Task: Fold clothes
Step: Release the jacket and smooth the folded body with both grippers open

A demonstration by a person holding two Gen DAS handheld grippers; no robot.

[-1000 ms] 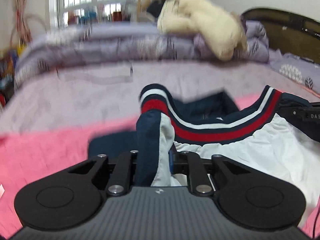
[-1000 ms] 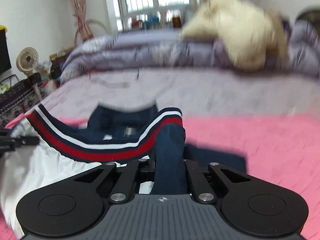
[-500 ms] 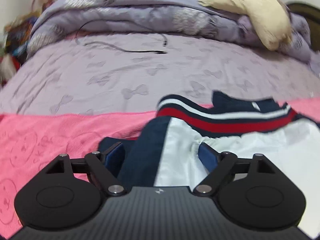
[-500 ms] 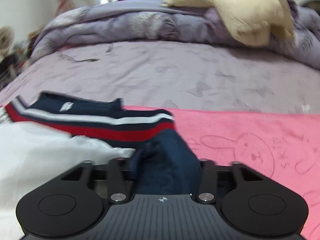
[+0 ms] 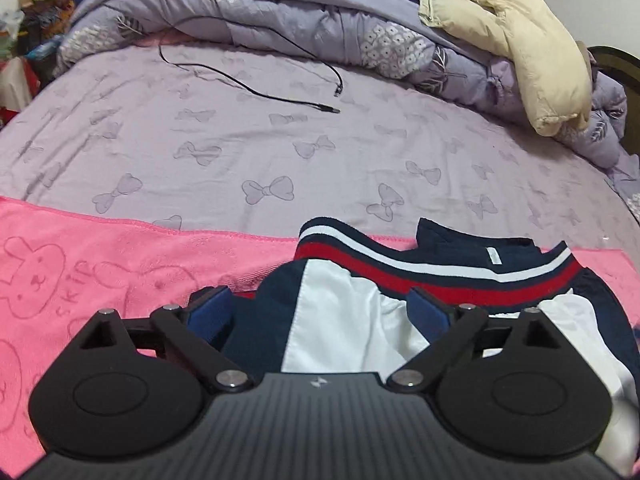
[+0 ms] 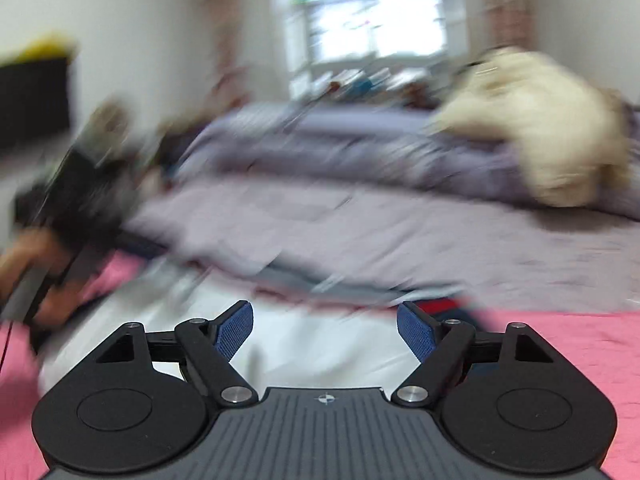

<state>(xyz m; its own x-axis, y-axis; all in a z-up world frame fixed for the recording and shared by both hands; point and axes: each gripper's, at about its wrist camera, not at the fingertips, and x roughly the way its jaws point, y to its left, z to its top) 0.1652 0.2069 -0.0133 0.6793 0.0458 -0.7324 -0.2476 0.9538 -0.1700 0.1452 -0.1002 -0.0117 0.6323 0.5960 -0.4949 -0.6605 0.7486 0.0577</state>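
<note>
A navy and white jacket [image 5: 344, 312] with a red, white and navy striped hem band [image 5: 440, 276] lies folded on the pink towel [image 5: 80, 276]. My left gripper [image 5: 318, 310] is open, its blue pads either side of the jacket's fabric, which lies loose between them. In the right wrist view, badly blurred, my right gripper [image 6: 324, 330] is open and empty above the white jacket panel [image 6: 304, 340]. At that view's left edge a person's hand [image 6: 24, 264] holds the other gripper.
The bed is covered by a lilac sheet with bow prints [image 5: 280, 148]. A black cable [image 5: 260, 88] lies on it. A bunched lilac quilt [image 5: 304, 28] and a cream padded coat [image 5: 520, 40] are heaped at the far side. A window [image 6: 372, 12] is behind.
Both grippers were shut on the jacket's hem, lowered it onto the towel and opened. The right gripper has since pulled up and away, blurring its view.
</note>
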